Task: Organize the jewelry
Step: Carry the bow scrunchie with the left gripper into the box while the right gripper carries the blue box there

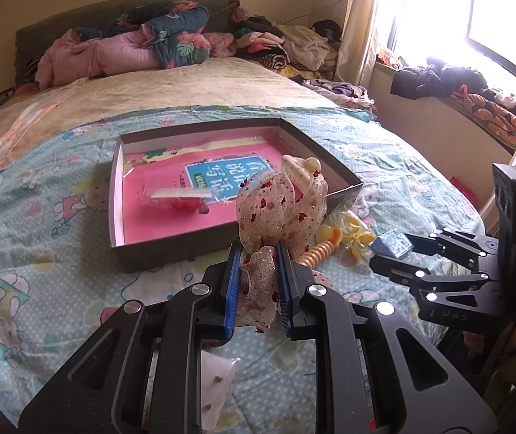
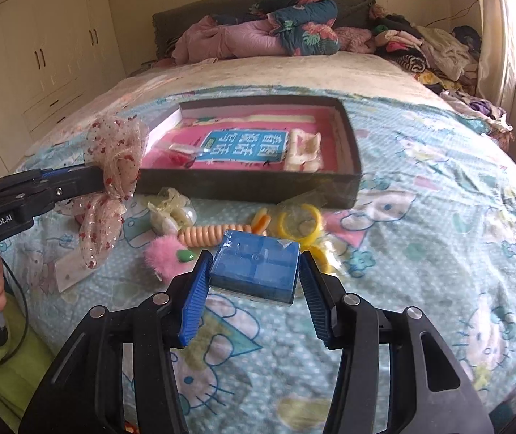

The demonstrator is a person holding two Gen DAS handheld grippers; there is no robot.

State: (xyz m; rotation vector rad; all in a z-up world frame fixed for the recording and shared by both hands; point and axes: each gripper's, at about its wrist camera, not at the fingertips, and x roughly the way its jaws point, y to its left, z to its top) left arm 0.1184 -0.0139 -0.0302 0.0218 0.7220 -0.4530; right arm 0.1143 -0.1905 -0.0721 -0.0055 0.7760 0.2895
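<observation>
1. Two hand-held claws work over a bed (image 2: 420, 217) with a cartoon-print sheet. A shallow dark box (image 2: 348, 177) lies at twelve o'clock from both; it already holds a cream hair claw clip (image 2: 303, 150) and a small packet (image 2: 182, 152) on its pink lining.

2. The left claw (image 1: 258, 249) is pinching a sheer ribbon bow (image 1: 279, 206) with red specks — the blue pads press its knot, and the loops stand up above the bed, just short of the box's near wall.

3. The right claw (image 2: 254, 267) is clamped on a small blue box (image 2: 258, 264), its pads against both sides, lifted clear of the sheet.

4. Loose pieces lie on the bed between the claws and the box: a peach spiral hair tie (image 2: 207, 235), yellow rings (image 2: 301, 220), a pink fluffy clip (image 2: 163, 253).

5. Judged step: both items are picked up and are being carried to the box.

6. Next move, as I read it — bring each claw forward over the near wall, lower it onto a bare patch of pink lining, then spread the pads without snagging the ribbon.
</observation>
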